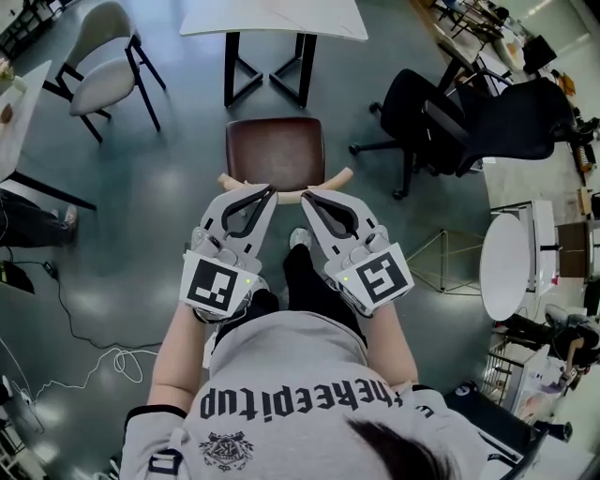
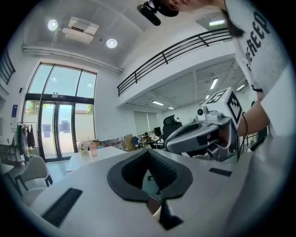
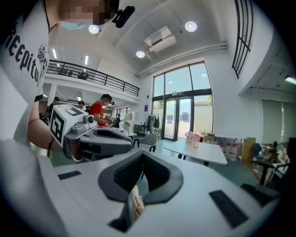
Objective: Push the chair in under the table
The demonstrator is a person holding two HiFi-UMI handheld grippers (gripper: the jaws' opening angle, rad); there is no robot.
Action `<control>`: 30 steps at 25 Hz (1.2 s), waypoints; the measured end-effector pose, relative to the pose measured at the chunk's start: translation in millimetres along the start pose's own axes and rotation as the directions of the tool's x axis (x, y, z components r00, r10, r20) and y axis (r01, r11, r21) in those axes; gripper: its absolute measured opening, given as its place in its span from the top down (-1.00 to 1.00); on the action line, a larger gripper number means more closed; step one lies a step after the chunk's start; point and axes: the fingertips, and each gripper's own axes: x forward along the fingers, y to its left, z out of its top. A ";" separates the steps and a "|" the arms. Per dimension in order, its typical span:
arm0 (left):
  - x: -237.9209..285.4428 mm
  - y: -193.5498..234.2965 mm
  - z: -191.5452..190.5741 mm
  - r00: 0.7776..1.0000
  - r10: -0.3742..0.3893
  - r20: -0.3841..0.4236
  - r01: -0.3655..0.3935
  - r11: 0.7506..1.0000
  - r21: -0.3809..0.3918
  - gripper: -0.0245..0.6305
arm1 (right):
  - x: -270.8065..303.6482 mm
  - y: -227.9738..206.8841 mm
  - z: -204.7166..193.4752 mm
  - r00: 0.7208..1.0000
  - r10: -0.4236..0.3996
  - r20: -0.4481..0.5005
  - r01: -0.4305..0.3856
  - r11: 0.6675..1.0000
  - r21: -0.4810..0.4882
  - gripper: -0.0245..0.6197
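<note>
Clearly, the brown-seated chair (image 1: 275,150) stood just in front of you, its seat short of the white table (image 1: 272,17) on the far side, so the push was not yet done. Your left gripper (image 1: 269,191) and right gripper (image 1: 306,195) both had their jaws closed with nothing clamped, their tips side by side at the middle of the curved wooden backrest (image 1: 337,178). To do it well, you needed to press both tips evenly on that rail and drive straight toward the table's black legs (image 1: 230,70), so the chair did not swivel.

Chair (image 1: 275,152) just before table (image 1: 272,17)
</note>
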 end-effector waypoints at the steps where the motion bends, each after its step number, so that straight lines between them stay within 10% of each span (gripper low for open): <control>1: 5.3 3.1 -3.2 1.000 0.006 -0.010 -0.006 1.000 -0.001 0.87 | 3.2 -5.6 -1.8 1.000 0.005 -0.003 -0.005 1.000 0.000 0.89; 30: 117.7 51.4 -83.8 0.977 0.003 -0.215 -0.004 1.000 -0.002 0.87 | 90.4 -112.7 -57.0 0.964 0.225 -0.139 -0.228 0.974 -0.003 0.88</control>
